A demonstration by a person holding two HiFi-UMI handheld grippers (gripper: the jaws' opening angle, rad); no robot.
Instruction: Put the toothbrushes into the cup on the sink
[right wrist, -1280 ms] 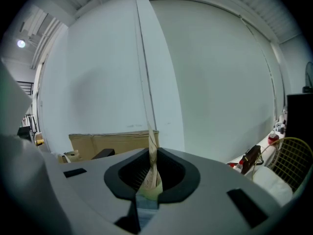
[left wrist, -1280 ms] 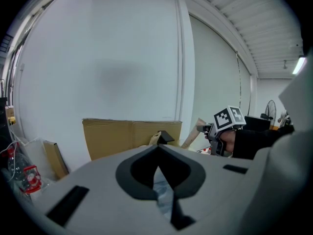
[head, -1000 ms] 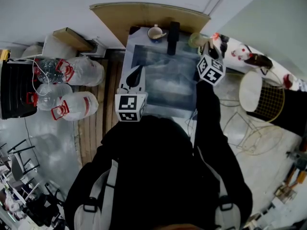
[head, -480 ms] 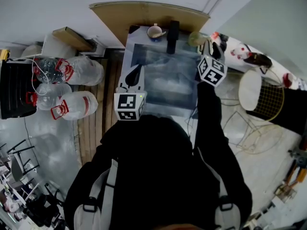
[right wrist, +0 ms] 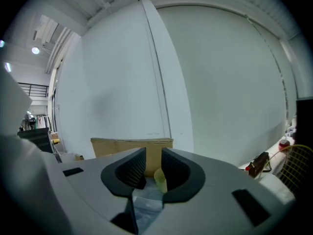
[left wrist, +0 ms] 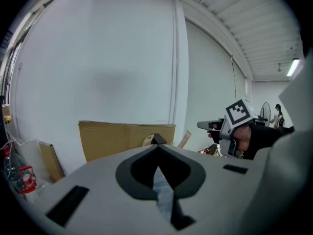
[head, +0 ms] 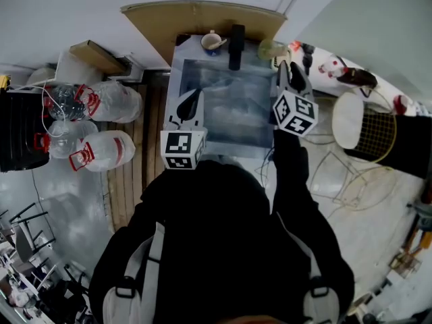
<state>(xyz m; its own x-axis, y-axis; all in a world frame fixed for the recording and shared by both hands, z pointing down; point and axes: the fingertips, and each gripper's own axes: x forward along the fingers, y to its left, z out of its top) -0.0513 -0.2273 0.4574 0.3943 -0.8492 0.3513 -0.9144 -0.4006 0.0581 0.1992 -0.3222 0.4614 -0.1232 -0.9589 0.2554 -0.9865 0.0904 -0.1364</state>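
A steel sink [head: 202,73] stands against the wall. On its back ledge are a white mug [head: 211,42] with a pale stick-like thing in it, a black faucet [head: 236,46] and a pale green cup [head: 270,48]. My right gripper [head: 287,67] hovers over the sink's right rim just short of the green cup. It is open and empty [right wrist: 153,155], and the green cup [right wrist: 160,179] shows through the gap. My left gripper [head: 192,97] hangs above the sink's left rim, shut with nothing in it [left wrist: 157,141]. No toothbrush can be made out clearly.
A cardboard sheet [head: 202,15] leans on the wall behind the sink. Large water jugs [head: 101,123] lie on the floor at the left beside wooden planks [head: 135,174]. A white stool [head: 351,120] and a wire basket [head: 381,137] stand at the right.
My right gripper has drawn back a little from the green cup toward me. The left gripper has stayed over the sink's left rim.
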